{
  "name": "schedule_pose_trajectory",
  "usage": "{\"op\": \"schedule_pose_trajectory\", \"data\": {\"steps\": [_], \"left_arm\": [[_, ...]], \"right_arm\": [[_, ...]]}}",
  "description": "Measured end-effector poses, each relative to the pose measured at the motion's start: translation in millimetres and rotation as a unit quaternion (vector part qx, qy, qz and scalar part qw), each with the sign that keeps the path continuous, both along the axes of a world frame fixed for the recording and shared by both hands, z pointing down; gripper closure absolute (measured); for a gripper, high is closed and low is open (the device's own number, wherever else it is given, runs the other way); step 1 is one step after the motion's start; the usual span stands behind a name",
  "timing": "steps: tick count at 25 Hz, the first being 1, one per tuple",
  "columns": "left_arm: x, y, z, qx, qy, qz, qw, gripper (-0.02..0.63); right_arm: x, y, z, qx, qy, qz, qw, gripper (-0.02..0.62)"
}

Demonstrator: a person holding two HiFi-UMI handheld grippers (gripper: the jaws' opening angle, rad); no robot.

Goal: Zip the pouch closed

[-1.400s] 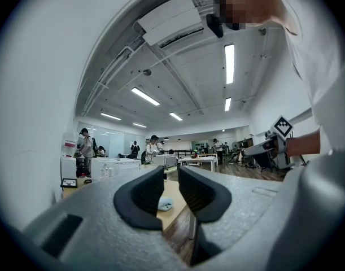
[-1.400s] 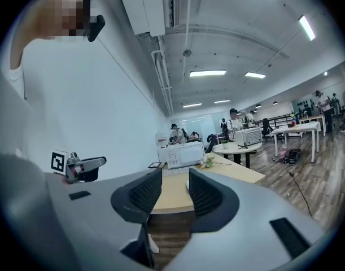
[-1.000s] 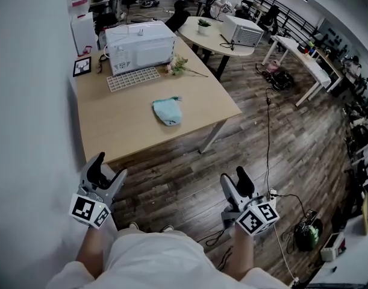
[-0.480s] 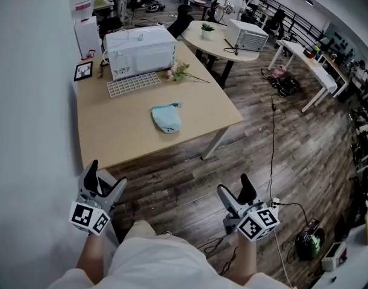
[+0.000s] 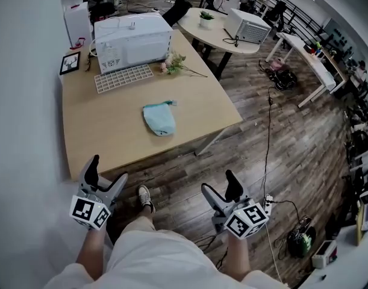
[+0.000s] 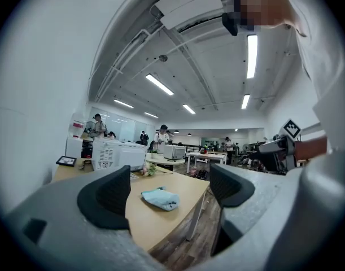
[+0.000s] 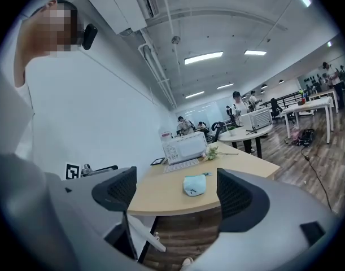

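A light blue pouch (image 5: 159,118) lies flat on the wooden table (image 5: 99,131), a little right of its middle, with a small pull tab at its far end. Both grippers hang in the air short of the table's near edge, well away from the pouch. The left gripper (image 5: 106,172) is open and holds nothing. The right gripper (image 5: 220,185) is also open and empty. The left gripper view shows the pouch (image 6: 161,198) far off between the spread jaws. In the right gripper view the pouch (image 7: 195,185) lies likewise beyond the jaws.
A white microwave (image 5: 132,35), a white grid tray (image 5: 123,77), a flower sprig (image 5: 174,62) and a small picture frame (image 5: 70,63) stand at the table's far end. A wall runs along the left. A round table (image 5: 214,32) and floor cables (image 5: 268,125) lie to the right.
The person has stepped toward the table, one foot now forward on the floor. Both grippers came along and sank a little. The pouch has not moved.
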State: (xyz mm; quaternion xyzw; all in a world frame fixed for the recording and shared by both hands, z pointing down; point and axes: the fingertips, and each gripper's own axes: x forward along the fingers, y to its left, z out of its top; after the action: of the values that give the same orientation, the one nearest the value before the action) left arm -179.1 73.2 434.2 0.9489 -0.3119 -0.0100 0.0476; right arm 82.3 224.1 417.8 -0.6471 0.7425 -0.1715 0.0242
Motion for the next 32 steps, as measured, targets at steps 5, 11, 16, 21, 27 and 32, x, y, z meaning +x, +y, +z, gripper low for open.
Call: {"op": "schedule_pose_trajectory", "data": {"steps": [5, 11, 16, 21, 27, 32], "left_arm": [[42, -76, -1, 0.001, 0.010, 0.019, 0.9998, 0.172], [78, -164, -1, -0.009, 0.025, 0.037, 0.9990, 0.172], [96, -213, 13, -0.026, 0.020, 0.044, 0.9985, 0.172], [115, -233, 16, -0.033, 0.011, 0.043, 0.9985, 0.172], [120, -255, 15, -0.031, -0.004, -0.005, 0.9995, 0.172], [141, -260, 16, -0.043, -0.014, -0.028, 0.9985, 0.172]], "right_arm": [[21, -79, -6, -0.012, 0.017, -0.005, 1.000, 0.167], [39, -169, -20, -0.032, 0.053, -0.014, 0.998, 0.167], [43, -216, -11, -0.041, 0.050, -0.020, 0.998, 0.176], [54, -251, 6, -0.057, 0.038, -0.040, 0.997, 0.181], [80, -297, 36, -0.073, 0.024, -0.079, 0.994, 0.189], [106, -338, 81, -0.111, 0.046, -0.120, 0.986, 0.206]]}}
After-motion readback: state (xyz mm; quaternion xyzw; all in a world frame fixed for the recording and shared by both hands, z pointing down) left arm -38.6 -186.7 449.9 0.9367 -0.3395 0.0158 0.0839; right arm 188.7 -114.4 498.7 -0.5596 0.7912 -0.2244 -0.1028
